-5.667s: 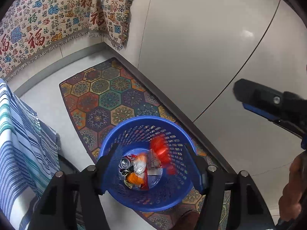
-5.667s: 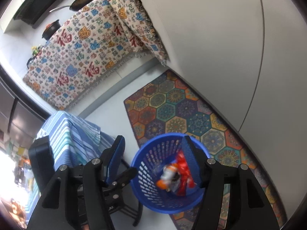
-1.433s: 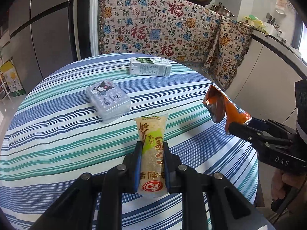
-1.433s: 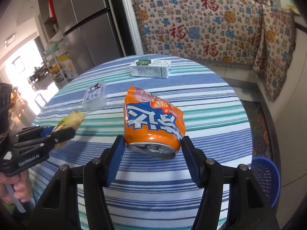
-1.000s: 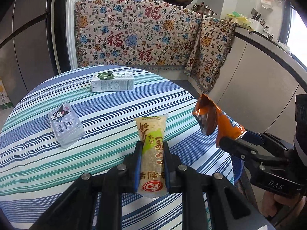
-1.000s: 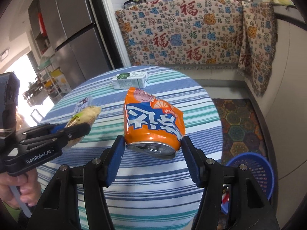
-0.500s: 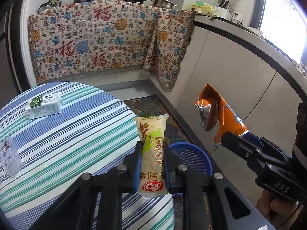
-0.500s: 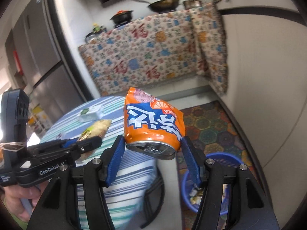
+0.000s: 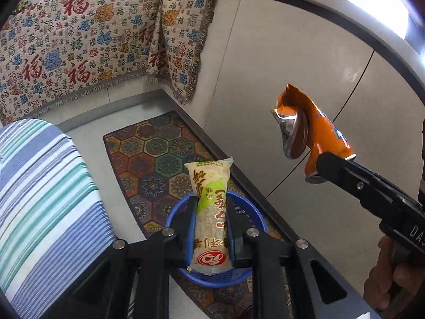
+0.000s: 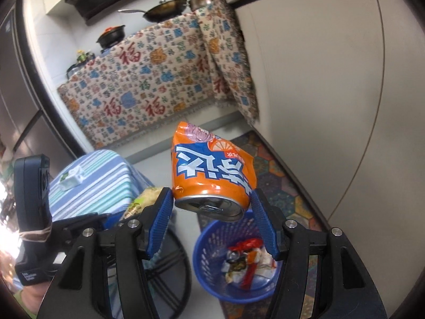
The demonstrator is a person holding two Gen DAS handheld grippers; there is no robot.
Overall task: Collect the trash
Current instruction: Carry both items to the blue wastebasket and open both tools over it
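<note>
My left gripper (image 9: 211, 207) is shut on a long yellow-green snack packet (image 9: 211, 212) and holds it above the blue basket (image 9: 255, 212) on the floor. My right gripper (image 10: 211, 202) is shut on a crushed orange can (image 10: 209, 170), above and a little left of the same basket (image 10: 204, 260), which holds several pieces of trash. The can (image 9: 316, 135) and the right gripper also show in the left wrist view, to the right of the packet. The packet (image 10: 143, 196) and the left gripper show at the left of the right wrist view.
The round table with a striped cloth (image 9: 39, 199) stands left of the basket, with a small carton (image 10: 70, 179) on it. A patterned floor mat (image 9: 154, 156) lies under the basket. White cabinet fronts (image 9: 279, 74) rise on the right. A patterned cloth (image 9: 79, 40) hangs over the counter.
Both grippers have swung from over the table to the right and tilted down over the basket, each still holding its item. The basket now sits just below both.
</note>
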